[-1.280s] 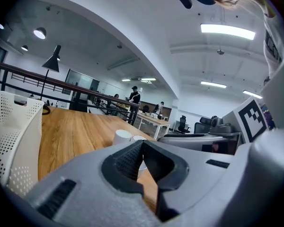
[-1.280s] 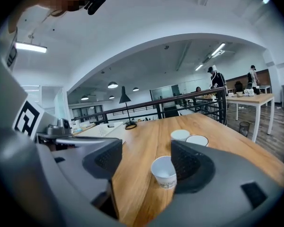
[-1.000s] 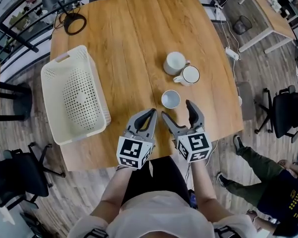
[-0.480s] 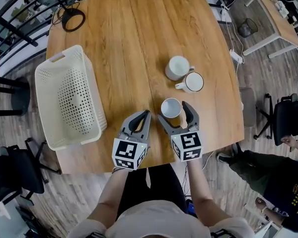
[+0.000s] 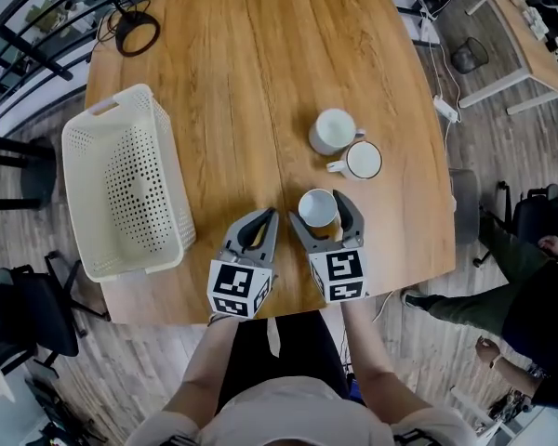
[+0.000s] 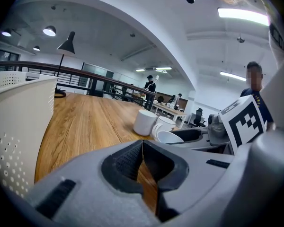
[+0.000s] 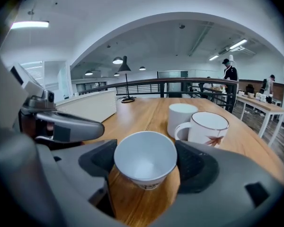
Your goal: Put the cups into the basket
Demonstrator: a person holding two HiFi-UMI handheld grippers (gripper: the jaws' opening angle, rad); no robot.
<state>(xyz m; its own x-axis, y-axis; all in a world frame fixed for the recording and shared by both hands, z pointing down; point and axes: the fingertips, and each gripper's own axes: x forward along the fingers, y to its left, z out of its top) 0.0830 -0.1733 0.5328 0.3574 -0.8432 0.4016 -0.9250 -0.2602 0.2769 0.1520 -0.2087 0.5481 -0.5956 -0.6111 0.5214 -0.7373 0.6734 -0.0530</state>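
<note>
A small white cup [image 5: 317,207] [image 7: 145,162] stands upright near the table's front edge. My right gripper [image 5: 318,212] [image 7: 146,161] is open, with one jaw on each side of the cup, close to its rim. Just left of it my left gripper [image 5: 268,216] [image 6: 142,148] is shut and holds nothing. Beyond the small cup stand a plain white cup [image 5: 333,130] [image 7: 182,116] and a handled mug with a dark rim [image 5: 363,160] [image 7: 206,126], touching each other. The white perforated basket [image 5: 79,189] [image 6: 14,126] [image 7: 90,105] sits empty at the table's left edge.
The wooden table [image 5: 232,91] ends just behind both grippers. A black lamp base with a coiled cable [image 5: 137,33] sits at the far left corner. Black chairs [image 5: 33,309] stand left of the table, and a person's leg [image 5: 488,291] lies to its right.
Both grippers have sunk towards the table and moved forward. The small cup, which stood ahead of the right jaws, is now between them. The left jaws stay shut.
</note>
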